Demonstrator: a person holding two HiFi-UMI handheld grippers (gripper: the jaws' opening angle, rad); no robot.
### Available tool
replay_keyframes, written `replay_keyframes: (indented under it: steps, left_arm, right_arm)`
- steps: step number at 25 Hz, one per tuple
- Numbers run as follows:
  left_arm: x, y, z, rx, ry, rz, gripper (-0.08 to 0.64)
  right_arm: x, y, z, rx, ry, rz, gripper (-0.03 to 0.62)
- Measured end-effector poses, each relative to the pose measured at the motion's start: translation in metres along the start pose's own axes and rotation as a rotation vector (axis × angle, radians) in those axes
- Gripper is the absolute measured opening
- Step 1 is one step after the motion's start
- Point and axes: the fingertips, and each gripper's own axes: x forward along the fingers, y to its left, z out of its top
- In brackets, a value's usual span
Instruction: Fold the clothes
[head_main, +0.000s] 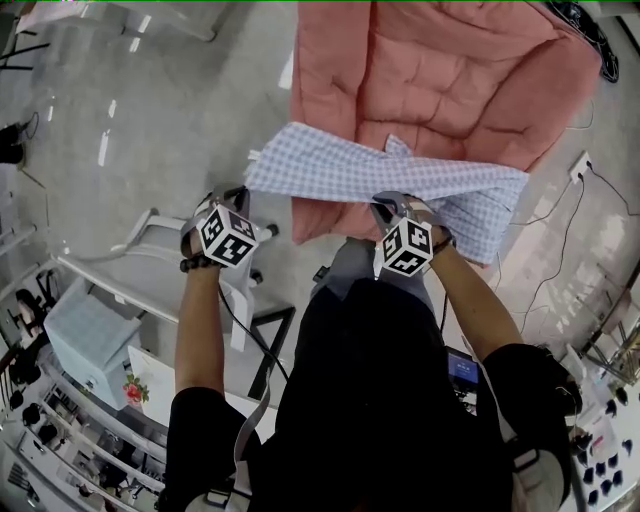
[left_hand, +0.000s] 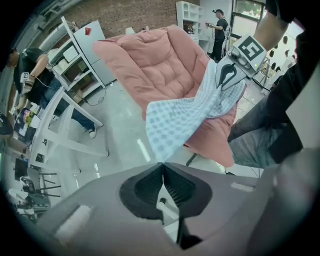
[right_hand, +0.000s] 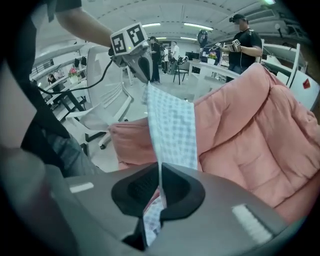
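Garment count: one, a blue-and-white checked garment (head_main: 380, 172), held up between your two grippers over the near edge of one pink quilt (head_main: 450, 80).

Left gripper (head_main: 240, 195): it pinches the garment's left corner. In the left gripper view its jaws meet, with only the tip of the cloth caught at their front.

Right gripper (head_main: 392, 208): it holds the other end. In the right gripper view the jaws are closed on the fabric, which passes between them and hangs out behind as a bunched tail.

Between the two grips the top edge runs nearly straight. The loose remainder bunches to the right of your right gripper, lying against the quilt.

Marker cubes: two, one on each gripper, both facing up at you.

Quilt: spread out and stitched in squares. You cannot make out what carries it.

Chairs: one white office chair (right_hand: 102, 90), behind your left gripper on the grey floor (head_main: 180, 100).

People (left_hand: 218, 30) in the background of the left gripper view: two, well apart.
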Motion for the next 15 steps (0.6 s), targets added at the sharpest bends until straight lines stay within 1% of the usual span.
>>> replay_keyframes:
  steps: [5,9,12,15]
  left_arm:
    - [0.018,-0.031,-0.010,0.026,0.049,-0.060,0.011]
    - [0.024,-0.044,-0.018,0.033,0.081,-0.082,0.011]
    - [0.028,-0.045,-0.025,0.016,0.090,-0.086,0.011]
    - [0.029,-0.041,-0.028,0.008,0.095,-0.063,0.012]
  right_arm:
    - [-0.002,0.026,-0.019,-0.012,0.032,0.058,0.012]
    - [-0.002,0.031,-0.025,-0.005,0.034,0.081,0.012]
    - [0.002,0.029,-0.025,-0.002,0.031,0.080,0.012]
    - [0.002,0.019,-0.018,-0.010,0.015,0.045,0.012]
